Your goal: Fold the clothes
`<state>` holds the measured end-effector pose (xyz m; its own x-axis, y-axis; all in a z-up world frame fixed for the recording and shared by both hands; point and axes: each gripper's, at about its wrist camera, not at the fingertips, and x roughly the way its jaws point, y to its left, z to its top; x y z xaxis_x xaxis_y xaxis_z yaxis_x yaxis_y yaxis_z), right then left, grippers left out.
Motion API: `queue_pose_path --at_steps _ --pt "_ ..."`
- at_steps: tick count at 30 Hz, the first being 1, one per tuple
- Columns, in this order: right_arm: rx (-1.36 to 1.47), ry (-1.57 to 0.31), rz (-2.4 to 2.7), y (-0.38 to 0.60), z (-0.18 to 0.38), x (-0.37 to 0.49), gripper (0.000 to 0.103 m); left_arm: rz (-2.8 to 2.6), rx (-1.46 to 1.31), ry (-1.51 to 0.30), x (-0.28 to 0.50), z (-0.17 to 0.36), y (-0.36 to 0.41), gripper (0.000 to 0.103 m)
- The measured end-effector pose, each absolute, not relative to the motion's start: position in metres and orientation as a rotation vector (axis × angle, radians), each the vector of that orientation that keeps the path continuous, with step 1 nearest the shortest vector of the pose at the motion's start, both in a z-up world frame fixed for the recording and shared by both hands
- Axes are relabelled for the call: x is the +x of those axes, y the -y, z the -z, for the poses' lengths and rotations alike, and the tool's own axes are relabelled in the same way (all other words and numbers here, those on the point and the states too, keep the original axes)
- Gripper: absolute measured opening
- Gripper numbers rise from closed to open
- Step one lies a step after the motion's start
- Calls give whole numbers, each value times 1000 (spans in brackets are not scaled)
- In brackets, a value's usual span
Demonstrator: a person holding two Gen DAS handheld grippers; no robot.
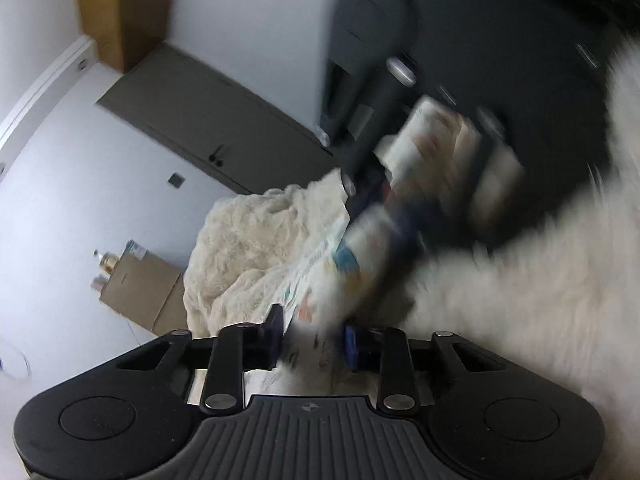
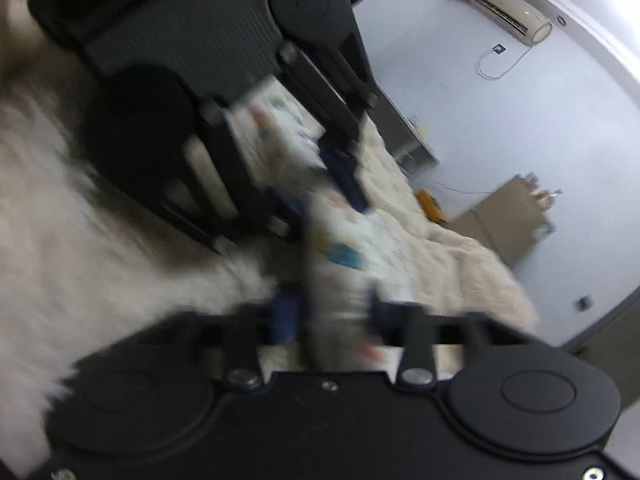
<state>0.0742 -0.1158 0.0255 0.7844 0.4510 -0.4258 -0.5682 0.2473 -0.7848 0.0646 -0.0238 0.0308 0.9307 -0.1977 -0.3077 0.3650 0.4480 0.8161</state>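
White printed cloth [image 1: 320,280] is lying on the fluffy blanket [image 1: 240,248], stretched between 2 claws: the left gripper [image 1: 312,336] and right gripper [image 2: 332,312] are each clamping an edge. Thin fabric could be slipping free, or blanket pile getting snagged, if both hands are pulling unevenly.

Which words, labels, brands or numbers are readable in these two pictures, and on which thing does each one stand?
No text can be read in either view.
Printed garment: coloured shapes only, too blurred to tell any letters.
Left gripper: a small round emblem on its body, no letters.
Cardboard box: a small label at its top, too small to read.
Air conditioner: no legible brand.
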Motion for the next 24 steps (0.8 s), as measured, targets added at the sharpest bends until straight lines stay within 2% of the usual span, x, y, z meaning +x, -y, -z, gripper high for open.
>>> queue_pose_path --at_steps 6,9,11,12,13,15,16,18,20,22,24 --pt "-1159 -194 -686 164 -21 73 22 369 1020 -193 58 -24 11 20" --pt "-1195 -245 -635 182 -15 75 14 358 1042 -188 53 -17 12 21" --pt "-1285 -290 -593 197 -13 72 14 351 1048 -174 51 -14 12 30" --pt "-1284 -292 -595 198 -14 72 19 338 1058 -167 52 -13 13 35" --pt "-1253 -259 -631 194 -19 68 34 323 1068 -159 53 -12 14 37" --pt "-1186 -191 -704 186 -29 60 52 324 1072 -157 52 -10 16 37" --pt "-1152 -157 -740 183 -34 55 54 325 1073 -157 52 -10 16 37" --pt "-1116 -121 -779 179 -41 52 54 327 1073 -151 52 -9 16 37" --pt "-1110 -106 -804 152 -25 61 51 328 1065 -143 52 -9 13 37" --pt "-1040 -113 -819 143 -18 71 38 342 1051 -150 52 -11 4 34" --pt "-959 -140 -833 140 -11 80 35 364 1029 -173 54 -15 -10 34"
